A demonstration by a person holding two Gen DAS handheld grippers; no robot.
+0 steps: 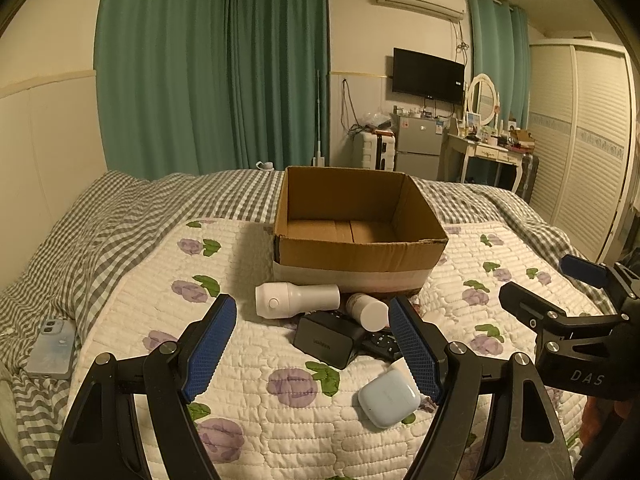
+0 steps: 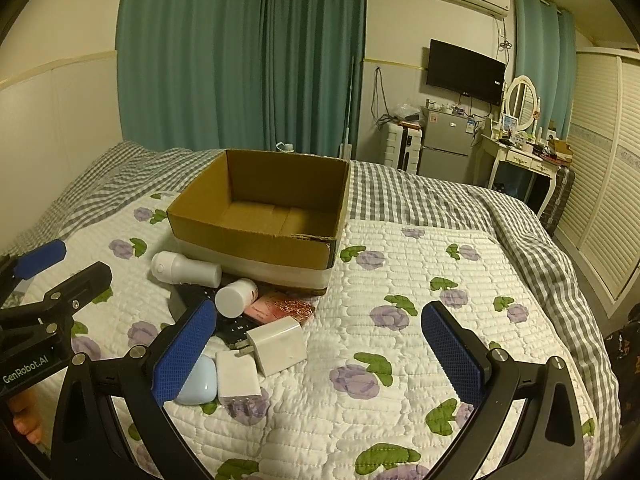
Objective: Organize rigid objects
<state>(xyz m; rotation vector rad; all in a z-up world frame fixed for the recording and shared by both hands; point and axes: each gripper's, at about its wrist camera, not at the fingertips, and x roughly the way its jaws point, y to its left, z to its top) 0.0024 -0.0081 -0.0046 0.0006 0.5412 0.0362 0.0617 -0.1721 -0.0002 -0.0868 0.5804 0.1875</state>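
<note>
My left gripper (image 1: 312, 344) hangs spread wide and holds nothing, above the near part of the white quilted bed cover with purple flowers (image 2: 400, 280). My right gripper (image 2: 320, 352) is just as wide and also holds nothing; its right pad (image 2: 452, 356) is over bare quilt.

The open brown cardboard box (image 1: 360, 256) sits on the bed further away, its near wall torn along the top edge, with nothing visible inside. Against that near wall lies a white cylindrical device with a round button (image 1: 296, 300), on its side. Just beside it a white-capped small bottle (image 1: 368, 310) lies tilted, resting partly on a black charger block (image 1: 326, 340) and a black remote control (image 1: 380, 344). Nearer me are a pale blue earbud case (image 1: 388, 400), two white plug adapters (image 2: 280, 344) touching each other, and a pink packet with a golden pattern (image 2: 280, 306) by the box's corner.

To the right of this cluster the quilt lies open up to the grey checked bedsheet (image 2: 440, 196). At the bed's left edge rests a pale blue phone (image 1: 52, 350).
</note>
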